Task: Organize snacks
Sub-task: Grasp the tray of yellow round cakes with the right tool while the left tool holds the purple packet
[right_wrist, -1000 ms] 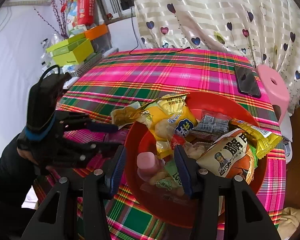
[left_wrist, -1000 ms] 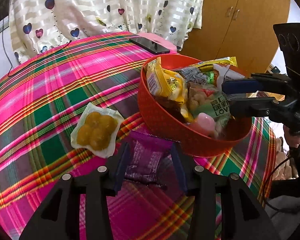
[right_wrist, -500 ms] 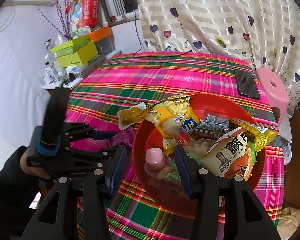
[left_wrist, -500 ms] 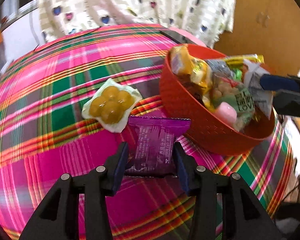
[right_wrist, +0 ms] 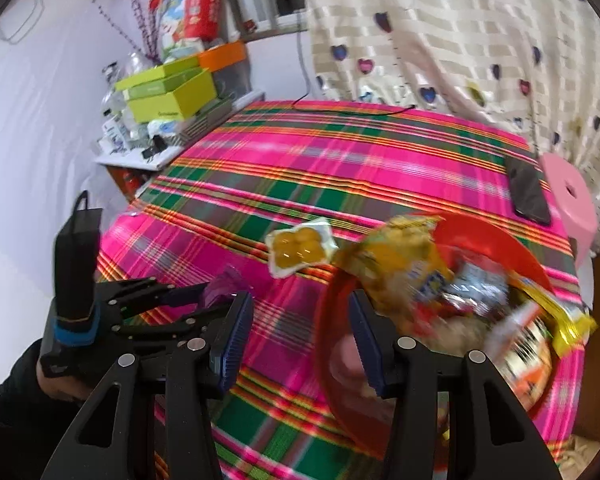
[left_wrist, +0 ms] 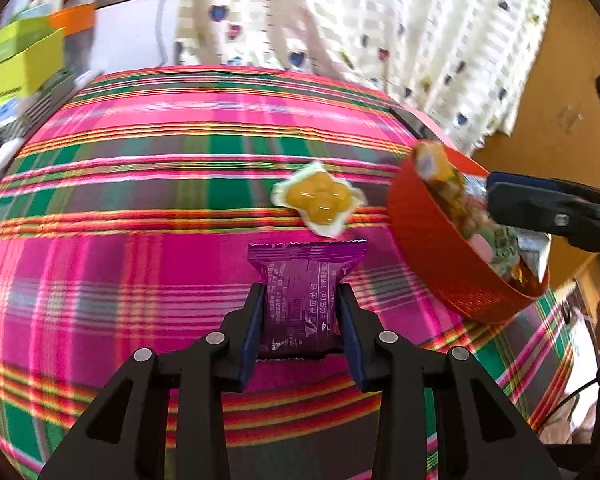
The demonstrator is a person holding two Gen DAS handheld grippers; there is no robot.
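Note:
My left gripper (left_wrist: 302, 312) is shut on a purple snack packet (left_wrist: 305, 288) and holds it above the plaid tablecloth (left_wrist: 140, 208); the packet also shows in the right wrist view (right_wrist: 222, 286). A clear pack of yellow balls (left_wrist: 320, 202) lies on the cloth beside the red bowl (left_wrist: 432, 248); the pack also shows in the right wrist view (right_wrist: 300, 249). The bowl (right_wrist: 340, 320) is full of snack bags. My right gripper (right_wrist: 300, 336) is open, its jaws straddling the bowl's near rim, with nothing clamped.
A black phone (right_wrist: 528, 192) lies at the far right table edge by a pink stool (right_wrist: 572, 200). Green boxes (right_wrist: 168, 92) and clutter stand on a side shelf at the far left. A heart-print curtain (right_wrist: 460, 40) hangs behind the table.
My left gripper has lifted the purple packet off the cloth and swung left, away from the bowl. My right gripper has pulled back and left over the bowl's rim.

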